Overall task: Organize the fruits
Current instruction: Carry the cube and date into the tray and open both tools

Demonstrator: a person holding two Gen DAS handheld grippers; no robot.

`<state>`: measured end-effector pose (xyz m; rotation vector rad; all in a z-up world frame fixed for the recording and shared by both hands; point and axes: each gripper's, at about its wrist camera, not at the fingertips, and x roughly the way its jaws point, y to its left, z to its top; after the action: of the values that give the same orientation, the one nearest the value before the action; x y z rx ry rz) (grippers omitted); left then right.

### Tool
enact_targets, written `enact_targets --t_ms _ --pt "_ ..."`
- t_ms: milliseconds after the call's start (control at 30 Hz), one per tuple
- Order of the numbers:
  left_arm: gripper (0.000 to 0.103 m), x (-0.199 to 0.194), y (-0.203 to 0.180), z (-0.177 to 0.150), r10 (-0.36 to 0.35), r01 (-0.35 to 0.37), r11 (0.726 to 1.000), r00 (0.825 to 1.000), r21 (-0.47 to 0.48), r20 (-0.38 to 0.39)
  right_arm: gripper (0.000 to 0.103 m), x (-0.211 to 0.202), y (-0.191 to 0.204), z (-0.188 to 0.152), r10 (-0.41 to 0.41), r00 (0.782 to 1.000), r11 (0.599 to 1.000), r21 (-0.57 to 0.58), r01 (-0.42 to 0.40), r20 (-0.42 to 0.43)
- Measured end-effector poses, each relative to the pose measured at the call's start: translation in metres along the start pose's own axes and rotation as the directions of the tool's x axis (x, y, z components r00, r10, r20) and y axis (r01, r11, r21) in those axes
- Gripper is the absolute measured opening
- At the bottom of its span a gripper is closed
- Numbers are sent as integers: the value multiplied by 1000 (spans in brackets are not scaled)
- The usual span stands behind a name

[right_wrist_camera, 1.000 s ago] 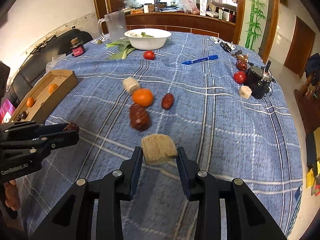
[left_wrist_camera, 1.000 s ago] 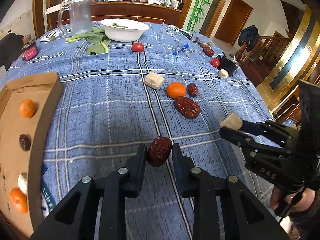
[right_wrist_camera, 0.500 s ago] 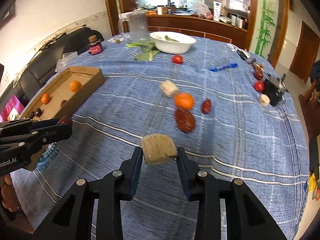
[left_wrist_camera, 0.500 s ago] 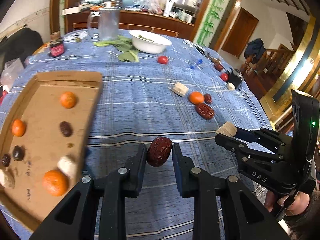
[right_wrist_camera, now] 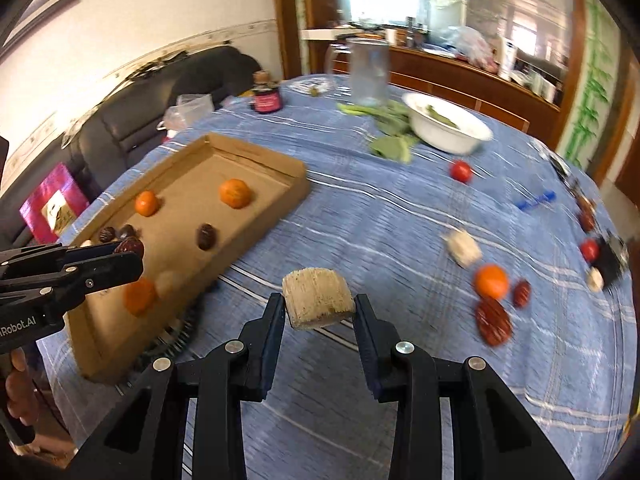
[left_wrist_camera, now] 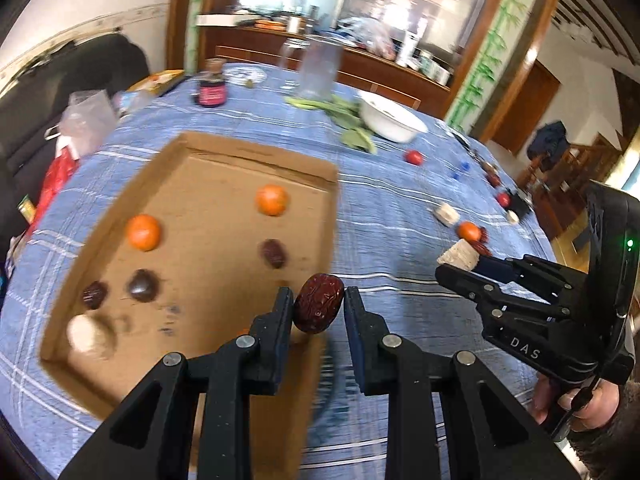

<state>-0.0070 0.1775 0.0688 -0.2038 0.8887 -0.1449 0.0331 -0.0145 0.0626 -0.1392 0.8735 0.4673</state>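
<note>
My left gripper (left_wrist_camera: 318,306) is shut on a wrinkled red date (left_wrist_camera: 319,308), held in the air over the near right edge of a shallow cardboard tray (left_wrist_camera: 332,216). The tray (right_wrist_camera: 298,176) holds oranges (left_wrist_camera: 272,200), dark dates (left_wrist_camera: 274,253) and a pale chunk (left_wrist_camera: 86,334). My right gripper (right_wrist_camera: 319,306) is shut on a pale fibrous cut chunk (right_wrist_camera: 318,298), above the blue cloth just right of the tray. That right gripper (left_wrist_camera: 456,258) shows at the right in the left wrist view; the left gripper (right_wrist_camera: 128,250) shows at the left in the right wrist view.
On the blue checked tablecloth (right_wrist_camera: 380,216) to the right lie an orange (right_wrist_camera: 491,281), two dates (right_wrist_camera: 494,322), another pale chunk (right_wrist_camera: 464,248) and small tomatoes (right_wrist_camera: 461,171). Further back stand a white bowl (right_wrist_camera: 446,128) with greens, a glass jug (right_wrist_camera: 368,72) and a dark jar (right_wrist_camera: 266,98).
Both grippers have swung left across the table toward the cardboard tray, each still gripping its piece. The tray now fills the left of both views; the loose fruit has slid right.
</note>
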Motion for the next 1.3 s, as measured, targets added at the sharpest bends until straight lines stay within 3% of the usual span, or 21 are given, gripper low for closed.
enact_targets --t_ms 300,533,800,1300 --pt "25 -18 70 -12 112 -111 988 994 -107 5 38 33 57 40 90 996 990 -106 -89 -2" --pt "25 -13 105 -26 154 -158 972 987 -171 -41 38 72 93 56 149 988 977 -147 -155 -51" --pt "25 1 108 -32 160 -170 972 984 -163 -75 38 108 124 62 155 981 963 -204 -176 -113" --pt "27 17 106 -30 171 -184 973 980 -136 -102 39 128 131 60 134 979 961 -222 -167 -155"
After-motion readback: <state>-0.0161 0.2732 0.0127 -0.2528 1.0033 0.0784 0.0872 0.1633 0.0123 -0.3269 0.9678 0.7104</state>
